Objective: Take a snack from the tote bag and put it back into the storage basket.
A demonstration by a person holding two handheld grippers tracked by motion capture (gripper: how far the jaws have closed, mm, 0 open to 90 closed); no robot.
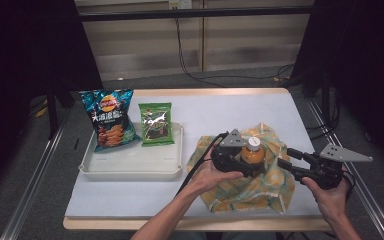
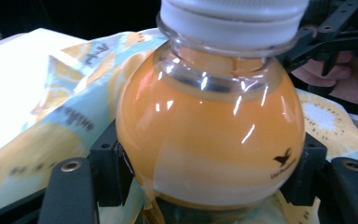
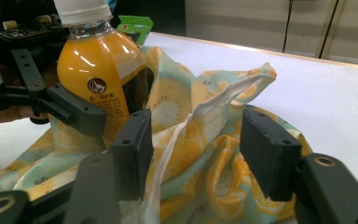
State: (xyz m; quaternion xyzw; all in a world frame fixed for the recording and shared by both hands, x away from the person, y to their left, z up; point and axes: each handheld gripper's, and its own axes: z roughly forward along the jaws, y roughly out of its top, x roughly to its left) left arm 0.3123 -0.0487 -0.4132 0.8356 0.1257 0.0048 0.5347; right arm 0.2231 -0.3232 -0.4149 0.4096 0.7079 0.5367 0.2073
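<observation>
On the white table a cloth bag printed with orange and kiwi slices lies crumpled at the near right. A bottle of orange juice with a white cap stands upright in the middle of it, the fabric bunched around its base.

The left gripper has its jaws clamped on the bottle. In the left gripper view the two black pads press against the round belly of the bottle from either side, low down, with the cap at the top of the picture and the bag spreading out behind. The person's left hand wraps the gripper body just left of the bottle.

The right gripper reaches in from the right, level with the table, its tip near the bottle and over the bag. Its jaws stand apart — in the right gripper view the two pads are well clear of each other, with a fold of the bag and one pale handle strap rising between them, neither pad pressing on the cloth. The bottle shows farther off to the left in that view, gripped by the other gripper.

To the left, well apart from the bag, a white tray holds a blue bag of crisps and a green snack packet — both leaning at its far side.
</observation>
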